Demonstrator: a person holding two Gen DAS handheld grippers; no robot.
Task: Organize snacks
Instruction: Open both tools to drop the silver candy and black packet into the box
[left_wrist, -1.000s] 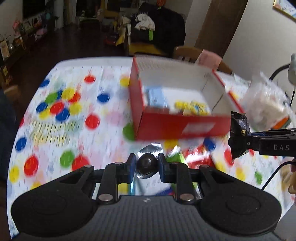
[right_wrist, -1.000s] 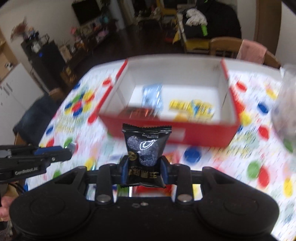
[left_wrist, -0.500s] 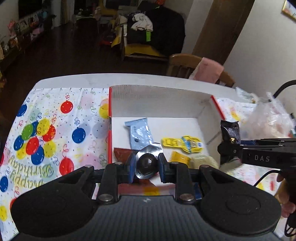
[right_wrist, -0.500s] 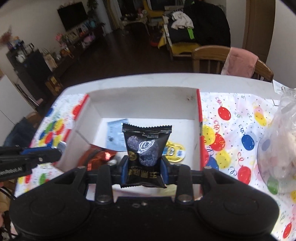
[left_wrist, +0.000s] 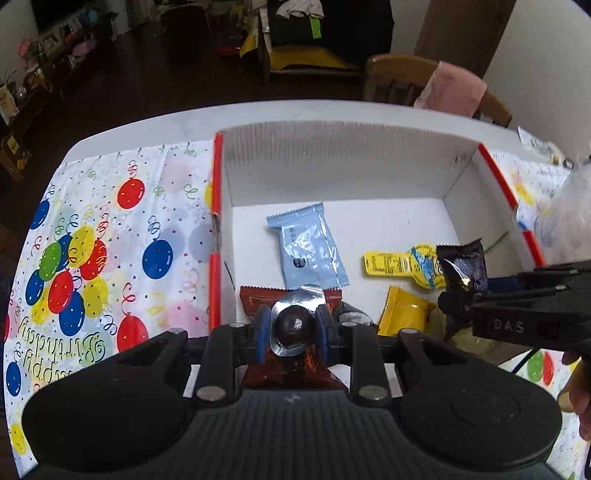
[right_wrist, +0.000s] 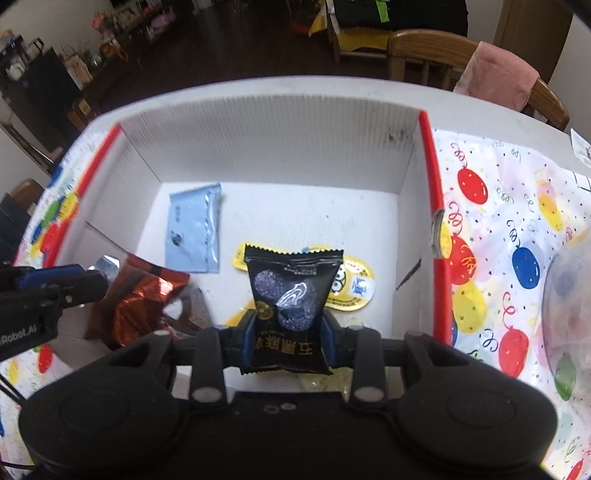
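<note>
Both grippers have come forward over the box since the earlier frames, each carrying its snack; a second ago the box stood ahead of them, and its floor now fills both views.

Under everything is the surface (left_wrist: 177, 122), white, with a balloon cloth (left_wrist: 96, 236) spread over it at 9 o'clock of the box and again at 3 o'clock.

On it sits the box (right_wrist: 280, 140), red outside and white inside, open-topped. On its floor lie a pale blue packet (left_wrist: 308, 251) toward 12 o'clock, a yellow packet (left_wrist: 399, 264) at 3 o'clock of that, a red-brown wrapper (right_wrist: 144, 306) at the near left, and a small yellow pouch (left_wrist: 404, 310) nearer.

At 3 o'clock of the box, outside it, a clear bag (right_wrist: 570, 306) rests on the cloth.

Narrowly set, the right gripper (right_wrist: 290, 338) clamps an upright black packet (right_wrist: 291, 291) above the box floor.

Closer set still, the left gripper (left_wrist: 291, 330) pinches a foil candy (left_wrist: 293, 323), round and dark with silver edges, above the red-brown wrapper.
</note>
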